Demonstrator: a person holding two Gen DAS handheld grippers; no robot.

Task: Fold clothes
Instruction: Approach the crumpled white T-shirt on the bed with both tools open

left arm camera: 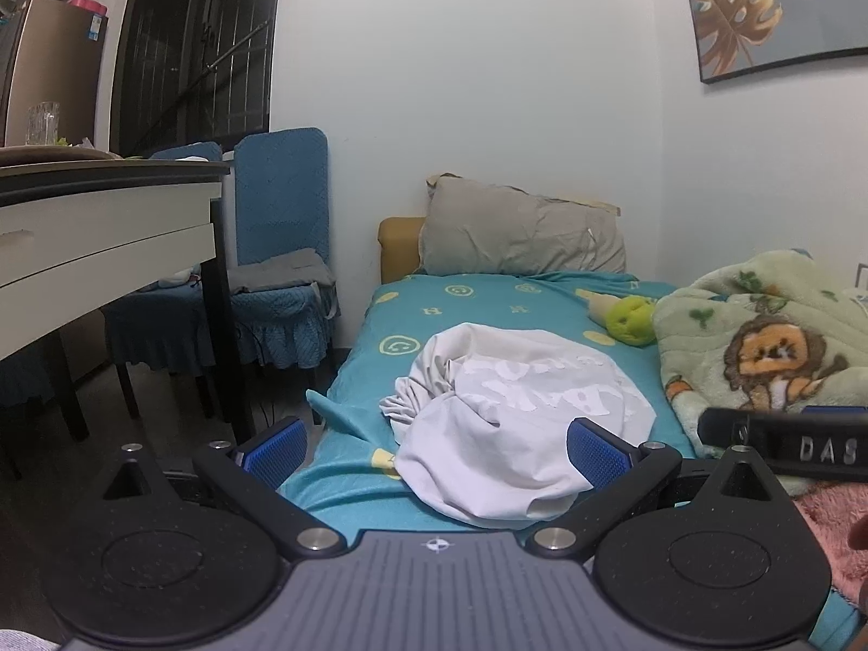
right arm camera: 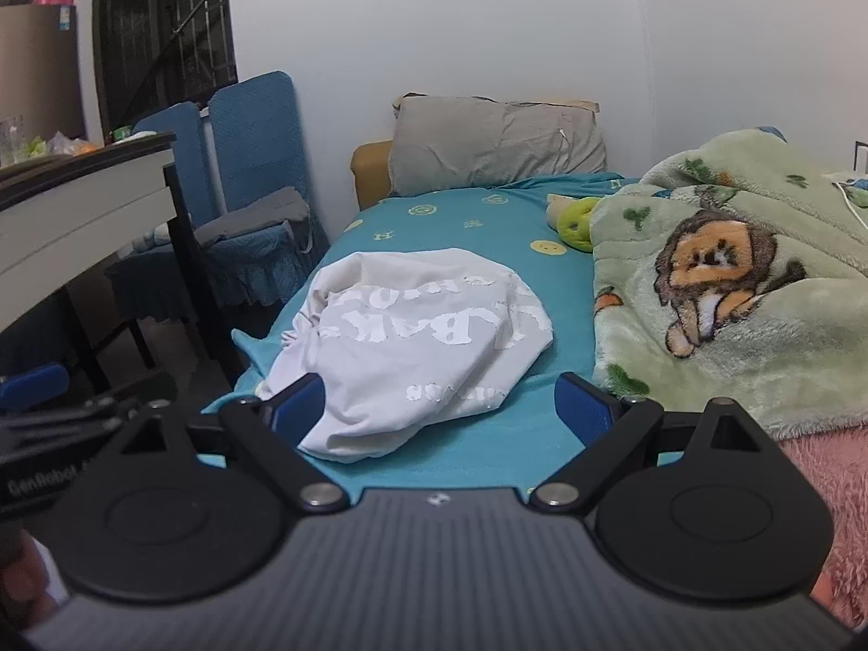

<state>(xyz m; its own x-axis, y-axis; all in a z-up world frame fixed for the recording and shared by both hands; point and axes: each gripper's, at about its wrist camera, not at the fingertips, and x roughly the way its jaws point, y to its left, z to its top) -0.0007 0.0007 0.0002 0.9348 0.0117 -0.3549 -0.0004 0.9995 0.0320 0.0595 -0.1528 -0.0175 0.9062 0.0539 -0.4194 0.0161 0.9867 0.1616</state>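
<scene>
A: The left gripper [left arm camera: 434, 453] is spread wide and holds nothing; straight ahead of it, between its fingers, the white garment [left arm camera: 515, 407] lies crumpled on the bed [left arm camera: 434, 304]. The other gripper's arm crosses at the right.

B: And the right gripper [right arm camera: 442, 407]?

A: Also apart and empty. The garment [right arm camera: 412, 347] sits ahead, slightly left, its print showing, with the lion blanket [right arm camera: 732, 282] to the right.

B: Which step?

A: It isn't folded. I'd judge each gripper needs an edge, to spread it flat.
</scene>
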